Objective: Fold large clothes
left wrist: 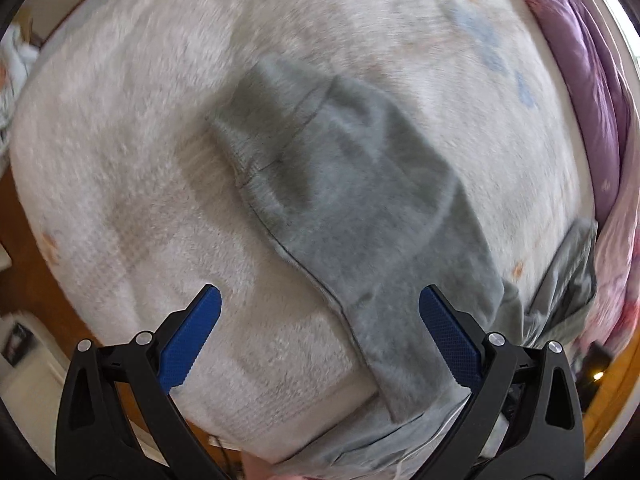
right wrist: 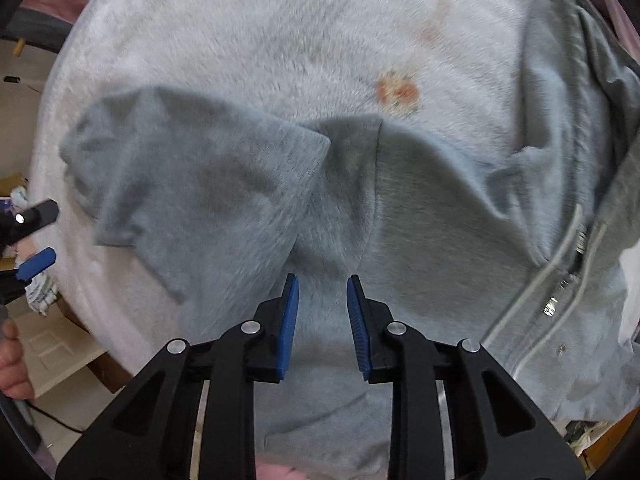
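Observation:
A grey zip hoodie (right wrist: 420, 208) lies spread on a white fleece blanket (right wrist: 260, 40), its sleeve (right wrist: 192, 184) folded out to the left and its zipper (right wrist: 560, 280) at the right. My right gripper (right wrist: 323, 278) points down over the hoodie's body. Its blue pads stand a narrow gap apart with no cloth pinched between them. In the left wrist view the hoodie's sleeve (left wrist: 360, 200) runs diagonally across the blanket (left wrist: 140, 160). My left gripper (left wrist: 320, 289) hangs wide open above the sleeve's lower edge, holding nothing. Its fingertips (right wrist: 38, 262) also show at the left edge of the right wrist view.
A purple quilt (left wrist: 580, 80) is bunched along the far right side of the bed. Wooden floor (left wrist: 24, 240) and pale furniture (right wrist: 60, 352) lie beyond the blanket's left edge. A hand (right wrist: 12, 360) shows at the lower left. The blanket carries a faded orange print (right wrist: 398, 90).

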A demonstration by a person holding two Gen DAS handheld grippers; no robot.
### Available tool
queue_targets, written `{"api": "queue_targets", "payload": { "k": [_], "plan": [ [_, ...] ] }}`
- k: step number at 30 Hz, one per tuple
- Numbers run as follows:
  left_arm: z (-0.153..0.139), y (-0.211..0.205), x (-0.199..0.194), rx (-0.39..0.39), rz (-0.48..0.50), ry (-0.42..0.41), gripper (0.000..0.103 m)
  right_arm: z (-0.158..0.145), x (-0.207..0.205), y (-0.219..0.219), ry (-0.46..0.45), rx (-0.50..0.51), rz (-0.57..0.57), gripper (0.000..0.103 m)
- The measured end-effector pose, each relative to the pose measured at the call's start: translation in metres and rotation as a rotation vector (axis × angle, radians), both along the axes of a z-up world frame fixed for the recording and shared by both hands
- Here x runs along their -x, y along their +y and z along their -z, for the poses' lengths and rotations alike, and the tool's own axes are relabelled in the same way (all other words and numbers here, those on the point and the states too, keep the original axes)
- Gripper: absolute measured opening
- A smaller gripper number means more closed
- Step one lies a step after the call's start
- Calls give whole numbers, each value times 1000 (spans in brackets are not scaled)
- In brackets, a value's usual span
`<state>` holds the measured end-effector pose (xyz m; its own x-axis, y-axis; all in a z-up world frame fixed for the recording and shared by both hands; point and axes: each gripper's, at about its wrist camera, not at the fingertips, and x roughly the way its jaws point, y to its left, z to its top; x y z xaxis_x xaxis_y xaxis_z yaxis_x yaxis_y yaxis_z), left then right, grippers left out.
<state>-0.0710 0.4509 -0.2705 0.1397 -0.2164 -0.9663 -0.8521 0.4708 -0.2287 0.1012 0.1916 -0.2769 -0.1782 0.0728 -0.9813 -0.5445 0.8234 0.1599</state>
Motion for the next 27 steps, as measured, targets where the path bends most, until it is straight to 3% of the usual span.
{"api": "queue_targets", "payload": {
  "k": [7,9,11,15,17,18,19,20,21,24,27],
  "plan": [
    [32,29,5,-9,-53,33,99,15,-12,-14,40,19,124,24],
    [36,36,6,-39,-80,29,99,14,-13,-21,46,28,119,24],
    [46,44,5,-96,-111,83,99,15,-15,-27,52,37,128,24],
    [62,57,0,-121,-190,78,97,16,-18,-35,55,41,152,24],
    [64,59,-4,-162,-207,87,89,16,-20,-38,55,43,162,24],
    [60,58,-8,-200,-192,89,78,17,-20,-40,62,43,171,24],
    [55,55,-11,-228,-171,78,59,18,-20,-43,69,41,182,24],
    [48,52,-15,-257,-146,66,46,18,-21,-45,73,38,186,24],
    [39,47,-20,-304,-109,68,25,18,-22,-46,75,29,186,24],
    [16,37,-32,-454,-11,147,19,21,-25,-42,73,-2,170,24],
    [-20,38,-28,-596,-6,168,19,32,-23,-36,108,-36,161,24]
  ]
}}
